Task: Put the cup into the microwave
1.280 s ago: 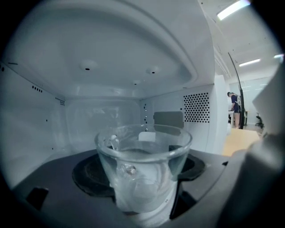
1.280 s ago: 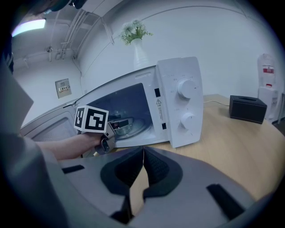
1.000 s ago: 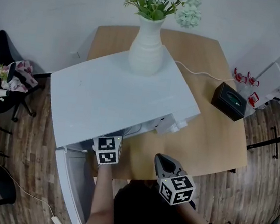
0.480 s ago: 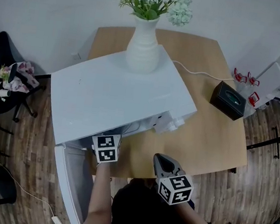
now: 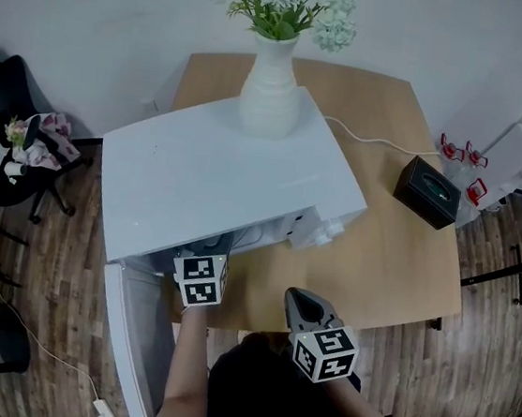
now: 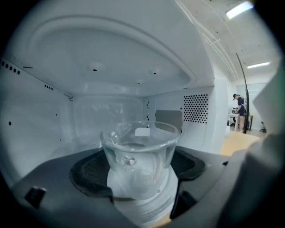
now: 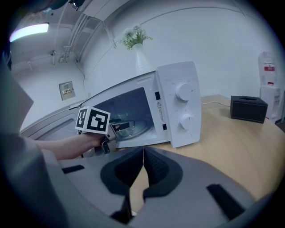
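Observation:
A clear glass cup point(image 6: 139, 151) stands upright between the dark pads point(image 6: 91, 171) of my left gripper point(image 6: 140, 180), which is shut on it. Gripper and cup are inside the white microwave's cavity point(image 6: 89, 89), just above its floor. In the head view only the left gripper's marker cube point(image 5: 200, 279) shows at the microwave's point(image 5: 227, 175) open front; its jaws are hidden under the top. My right gripper point(image 7: 142, 153) is shut and empty, held back over the table's front edge point(image 5: 304, 304). From there I see the left gripper point(image 7: 94, 121) reaching into the oven.
The microwave door point(image 5: 137, 329) hangs open toward the left front. A white vase of flowers point(image 5: 272, 91) stands on the microwave. A black tissue box point(image 5: 427, 190) sits at the right of the wooden table point(image 5: 387, 256). A white cable point(image 5: 374, 136) runs behind.
The head view has shifted slightly. Both grippers stay nearly where they were, the left one at the microwave's mouth.

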A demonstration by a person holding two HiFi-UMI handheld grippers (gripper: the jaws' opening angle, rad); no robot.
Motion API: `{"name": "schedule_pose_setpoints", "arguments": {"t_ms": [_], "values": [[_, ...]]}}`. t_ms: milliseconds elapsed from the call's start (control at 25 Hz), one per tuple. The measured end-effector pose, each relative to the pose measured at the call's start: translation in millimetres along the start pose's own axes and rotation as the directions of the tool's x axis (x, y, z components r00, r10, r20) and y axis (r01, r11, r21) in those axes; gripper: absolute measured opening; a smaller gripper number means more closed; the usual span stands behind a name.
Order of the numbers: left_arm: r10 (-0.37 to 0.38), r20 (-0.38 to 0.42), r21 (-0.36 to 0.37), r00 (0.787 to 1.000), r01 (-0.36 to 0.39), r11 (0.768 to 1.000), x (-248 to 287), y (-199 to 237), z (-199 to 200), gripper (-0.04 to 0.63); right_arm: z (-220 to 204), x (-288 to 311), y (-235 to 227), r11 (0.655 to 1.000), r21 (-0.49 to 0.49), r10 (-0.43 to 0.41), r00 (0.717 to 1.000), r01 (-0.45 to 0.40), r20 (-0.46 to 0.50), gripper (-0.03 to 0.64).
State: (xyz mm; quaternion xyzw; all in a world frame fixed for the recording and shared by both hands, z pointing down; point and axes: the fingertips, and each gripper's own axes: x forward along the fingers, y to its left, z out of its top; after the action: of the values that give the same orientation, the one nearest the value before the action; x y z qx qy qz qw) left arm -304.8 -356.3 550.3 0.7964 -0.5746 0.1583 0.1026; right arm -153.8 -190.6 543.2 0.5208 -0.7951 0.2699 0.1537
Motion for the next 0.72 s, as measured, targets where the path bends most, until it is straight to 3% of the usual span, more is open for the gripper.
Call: {"name": "schedule_pose_setpoints", "arguments": {"t_ms": [480,720], "values": [[0.065,-0.009,-0.064,0.998,-0.065,0.996,-26.6,-7.1,-10.1,0.394,6.5,1.7,-1.2,0.997,-0.02,0.073,0.997,-0.073,-0.018,-0.006],[0.071,-0.052,-0.105,0.996,-0.076,0.991,-43.3,-16.4,-25.1,0.394,7.8,6.3,-6.5,0.995,-0.013,0.098,0.995,-0.098,-0.021,-0.006]]}}
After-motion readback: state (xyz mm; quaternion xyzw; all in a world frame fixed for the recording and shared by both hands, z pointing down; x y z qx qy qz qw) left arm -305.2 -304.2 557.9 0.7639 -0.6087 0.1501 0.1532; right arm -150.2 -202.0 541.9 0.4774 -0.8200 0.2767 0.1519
